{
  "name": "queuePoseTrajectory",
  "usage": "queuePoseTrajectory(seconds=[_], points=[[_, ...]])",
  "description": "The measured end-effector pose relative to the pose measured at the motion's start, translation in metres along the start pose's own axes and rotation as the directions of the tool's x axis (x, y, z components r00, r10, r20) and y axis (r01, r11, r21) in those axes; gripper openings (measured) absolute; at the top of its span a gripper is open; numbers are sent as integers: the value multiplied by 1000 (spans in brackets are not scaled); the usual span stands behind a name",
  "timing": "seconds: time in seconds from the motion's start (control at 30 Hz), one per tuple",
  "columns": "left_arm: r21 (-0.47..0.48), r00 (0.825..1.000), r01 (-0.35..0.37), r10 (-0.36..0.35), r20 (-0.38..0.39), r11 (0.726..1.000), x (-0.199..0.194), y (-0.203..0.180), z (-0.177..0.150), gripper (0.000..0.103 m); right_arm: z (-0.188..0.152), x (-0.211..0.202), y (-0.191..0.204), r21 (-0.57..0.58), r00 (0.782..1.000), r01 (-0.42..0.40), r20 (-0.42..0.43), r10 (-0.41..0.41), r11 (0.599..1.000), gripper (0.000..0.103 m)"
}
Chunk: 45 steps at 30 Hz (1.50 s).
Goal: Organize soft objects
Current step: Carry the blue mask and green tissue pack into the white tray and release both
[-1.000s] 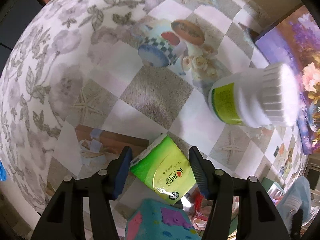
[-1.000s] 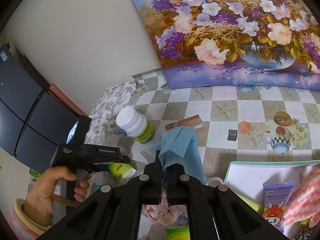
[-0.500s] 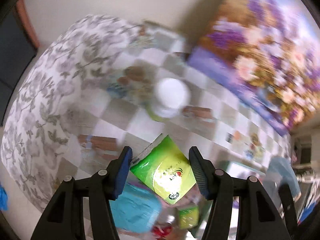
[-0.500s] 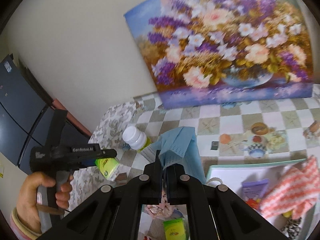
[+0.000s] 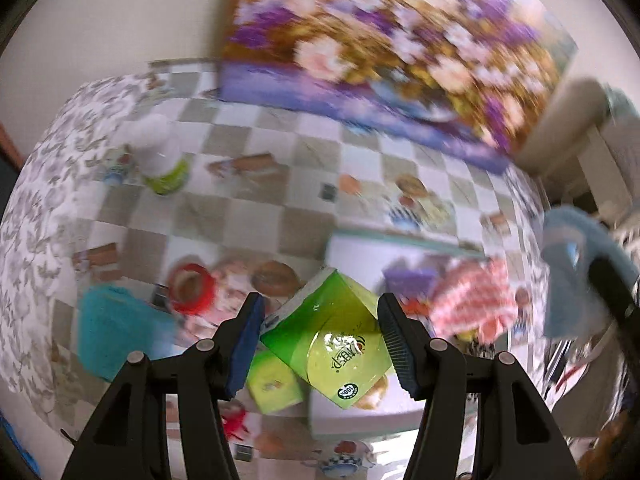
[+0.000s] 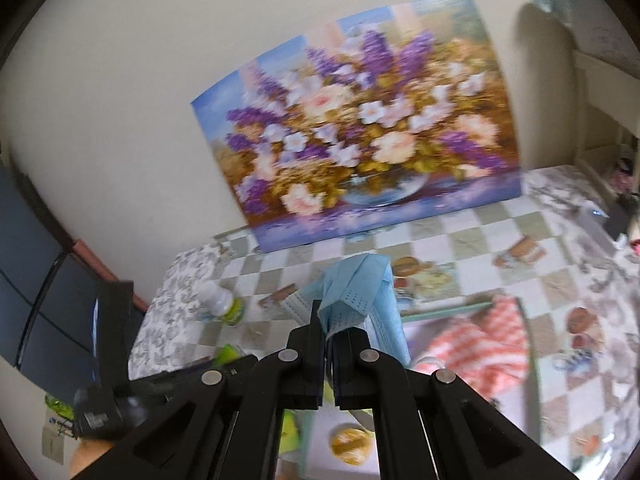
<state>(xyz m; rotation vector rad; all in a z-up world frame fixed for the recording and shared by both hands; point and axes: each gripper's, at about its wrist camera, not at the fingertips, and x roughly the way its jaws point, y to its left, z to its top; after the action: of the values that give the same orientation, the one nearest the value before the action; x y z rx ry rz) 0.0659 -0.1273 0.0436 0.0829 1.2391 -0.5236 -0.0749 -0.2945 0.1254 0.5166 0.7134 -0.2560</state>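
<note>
My left gripper (image 5: 320, 328) is shut on a green tissue pack (image 5: 332, 344) and holds it in the air over the near left corner of a white tray (image 5: 360, 248). My right gripper (image 6: 329, 320) is shut on a light blue face mask (image 6: 360, 288), held above the table; the mask also shows at the right of the left wrist view (image 5: 576, 272). An orange-and-white checked cloth (image 6: 480, 344) lies in the tray (image 6: 448, 310), also seen in the left wrist view (image 5: 476, 304). A purple pack (image 5: 408, 284) lies beside it.
A white bottle with a green label (image 5: 160, 156) stands at the table's far left. A red tape roll (image 5: 190, 288), a teal box (image 5: 112, 328) and a second green pack (image 5: 276, 384) lie left of the tray. A flower painting (image 6: 360, 132) leans on the wall.
My left gripper has lifted and swung right with the tissue pack, from beside the bottle to over the tray corner. My right gripper has risen and moved right with the mask.
</note>
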Motion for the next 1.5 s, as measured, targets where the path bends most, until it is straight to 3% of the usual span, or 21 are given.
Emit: queuePoseTrajectory(seconds=[0.1,0.23,0.33,0.43,0.7,0.83,0.97,1.03,1.1,1.17,1.27,1.5], points=[[62,999,0,2,-32,998,21,-24,-19,60,-7,-3,-12,4,999,32,-22,-32,999,3],[96,995,14,-4,-104,995,51,-41,-40,60,-24,17,-35,17,988,86,-127,-84,996,3],[125,988,5,14,-152,992,72,-49,-53,60,-38,48,-55,48,957,157,-254,-140,986,3],[151,982,-3,31,-185,989,85,-56,-62,60,-49,66,-64,52,936,175,-320,-150,983,4],[147,973,-6,40,-226,989,101,-58,-65,61,-67,92,-67,16,892,212,-411,-187,977,7],[130,975,13,17,-223,991,97,-57,-59,61,-63,88,-63,-1,889,238,-404,-218,971,7],[116,978,36,-11,-210,993,89,-56,-54,61,-54,78,-57,-17,899,253,-365,-242,967,31],[108,981,44,-23,-194,993,83,-55,-52,62,-50,73,-53,-25,904,257,-346,-249,966,32],[99,984,44,-26,-175,994,78,-53,-49,71,-48,70,-50,-31,907,260,-334,-255,965,32],[85,989,32,-19,-147,996,72,-48,-47,78,-47,70,-48,-36,908,263,-329,-260,964,35],[61,993,-2,10,-115,998,68,-37,-44,86,-47,70,-47,-43,905,279,-321,-278,959,58],[5,995,-85,86,-59,996,64,-15,-36,88,-51,79,-47,-56,895,285,-341,-286,957,64]])
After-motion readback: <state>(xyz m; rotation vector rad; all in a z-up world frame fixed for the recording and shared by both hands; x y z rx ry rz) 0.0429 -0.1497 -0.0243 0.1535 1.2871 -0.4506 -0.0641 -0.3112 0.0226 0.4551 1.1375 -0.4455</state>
